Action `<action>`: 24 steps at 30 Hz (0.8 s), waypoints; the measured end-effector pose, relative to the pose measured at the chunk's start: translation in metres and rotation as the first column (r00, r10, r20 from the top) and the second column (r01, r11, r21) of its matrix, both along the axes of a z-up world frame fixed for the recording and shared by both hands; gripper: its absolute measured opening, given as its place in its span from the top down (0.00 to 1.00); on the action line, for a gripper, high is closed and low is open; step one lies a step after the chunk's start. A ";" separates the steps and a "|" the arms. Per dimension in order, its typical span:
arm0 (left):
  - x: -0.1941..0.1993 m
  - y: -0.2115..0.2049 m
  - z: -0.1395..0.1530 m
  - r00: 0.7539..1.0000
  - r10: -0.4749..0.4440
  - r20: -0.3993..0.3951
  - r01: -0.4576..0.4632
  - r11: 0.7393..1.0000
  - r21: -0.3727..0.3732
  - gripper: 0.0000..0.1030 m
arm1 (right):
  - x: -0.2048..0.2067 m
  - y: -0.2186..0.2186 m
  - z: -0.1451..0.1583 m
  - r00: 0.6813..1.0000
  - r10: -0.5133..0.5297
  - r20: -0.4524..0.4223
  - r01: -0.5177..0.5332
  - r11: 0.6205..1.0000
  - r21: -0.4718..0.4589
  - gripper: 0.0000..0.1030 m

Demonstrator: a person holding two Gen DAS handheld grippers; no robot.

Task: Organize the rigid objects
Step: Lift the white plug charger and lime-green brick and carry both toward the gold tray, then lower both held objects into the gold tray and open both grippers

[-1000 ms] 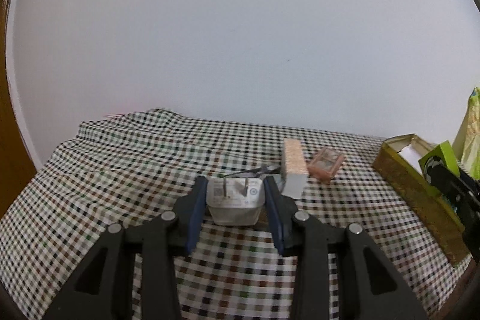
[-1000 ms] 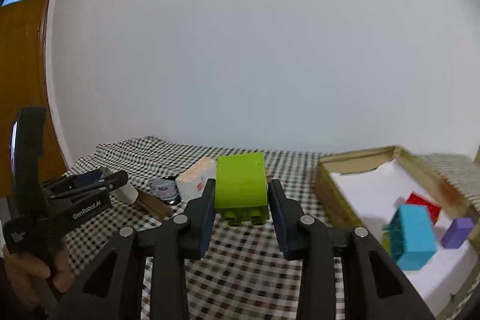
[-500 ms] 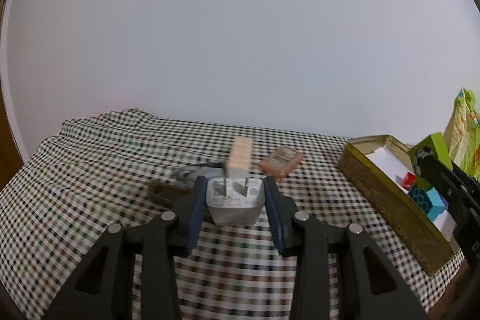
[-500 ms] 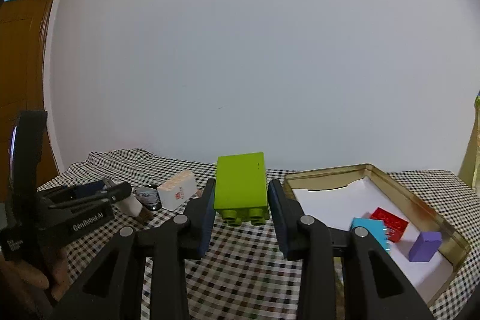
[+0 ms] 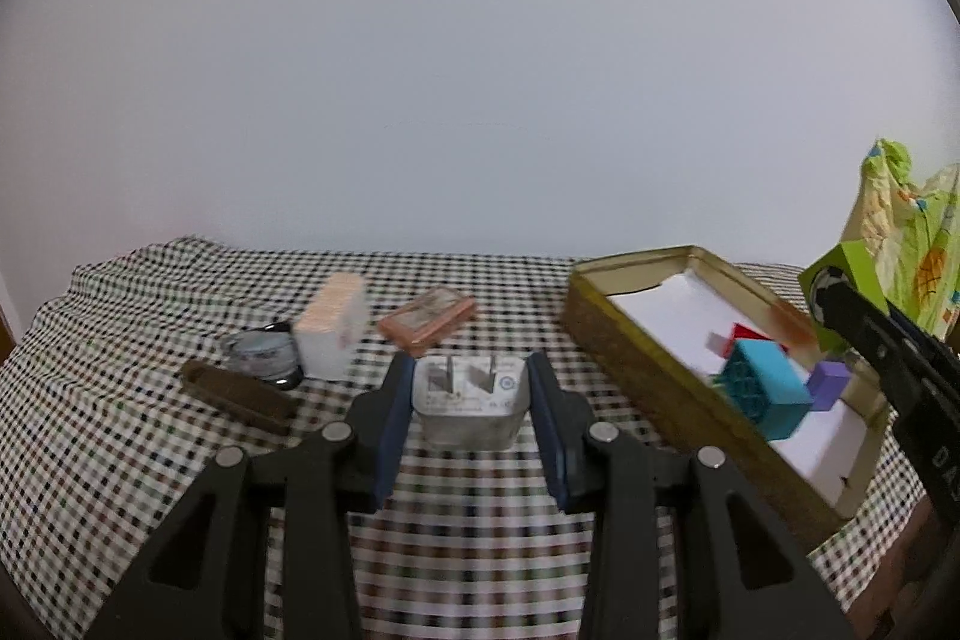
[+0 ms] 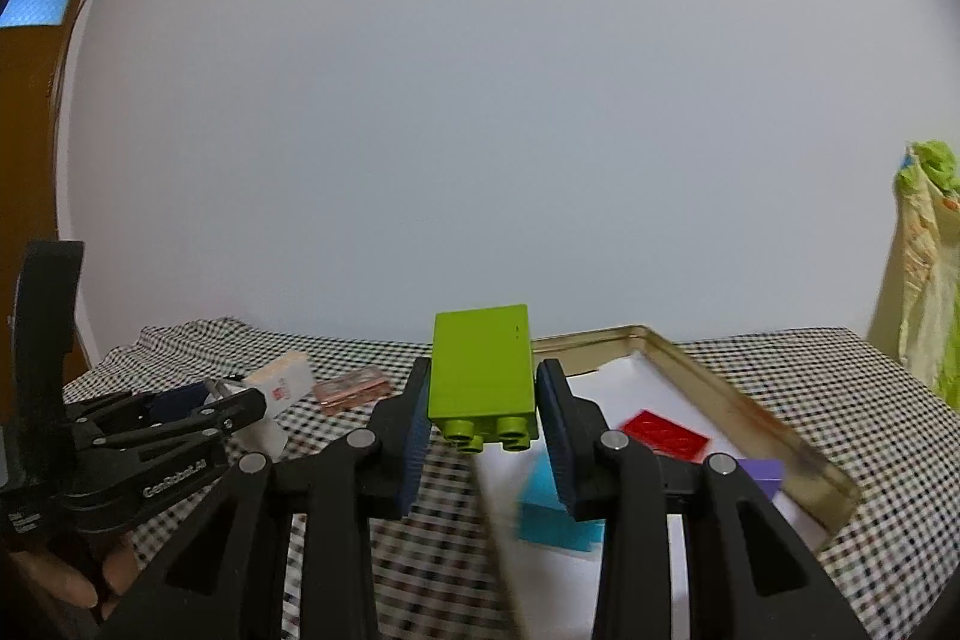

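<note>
Checked tablecloth (image 5: 150, 436), covering the table beneath both grippers; gold tin tray (image 5: 654, 388), open-topped and lined white, lay ahead and right of the left jaws and just beyond and right of the right jaws, with a cyan block (image 5: 765, 394), a red piece (image 6: 663, 435) and a purple block (image 5: 829, 385) already inside it; left gripper (image 5: 471, 403), jaws clamped on a white plug adapter (image 5: 468, 407), prongs facing forward, carried above the cloth; right gripper (image 6: 483, 409), jaws clamped on a lime-green brick (image 6: 482, 370), studs facing the camera, held at the near edge of the tray; white box (image 5: 333, 334), ahead and left of the left jaws, resting on the cloth; brown bar (image 5: 237, 395), further left; small round tin (image 5: 262, 357), just beside the box; pink flat case (image 5: 427, 320), directly ahead of the left jaws. Hazards, by judgement: the brick could land on the cyan block and tip if released without clearing it; both grippers converging on the tray could collide; the smooth adapter could slip if the grip eased early.
</note>
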State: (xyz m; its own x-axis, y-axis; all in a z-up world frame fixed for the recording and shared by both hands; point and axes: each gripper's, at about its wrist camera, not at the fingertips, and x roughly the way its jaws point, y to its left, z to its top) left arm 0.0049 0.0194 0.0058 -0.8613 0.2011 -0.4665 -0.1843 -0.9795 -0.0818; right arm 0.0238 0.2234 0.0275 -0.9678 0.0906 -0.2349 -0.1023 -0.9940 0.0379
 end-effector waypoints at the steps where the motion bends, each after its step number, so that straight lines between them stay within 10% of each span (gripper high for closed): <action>1: 0.002 0.005 0.002 1.000 -0.010 -0.007 0.010 1.000 0.000 0.64 | 0.001 0.006 0.000 1.000 -0.009 -0.003 0.009 1.000 -0.004 0.64; 24: 0.004 0.119 0.029 0.978 -0.204 -0.041 0.205 0.979 0.009 0.64 | 0.001 0.104 -0.004 0.987 -0.155 0.036 0.156 0.988 -0.024 0.64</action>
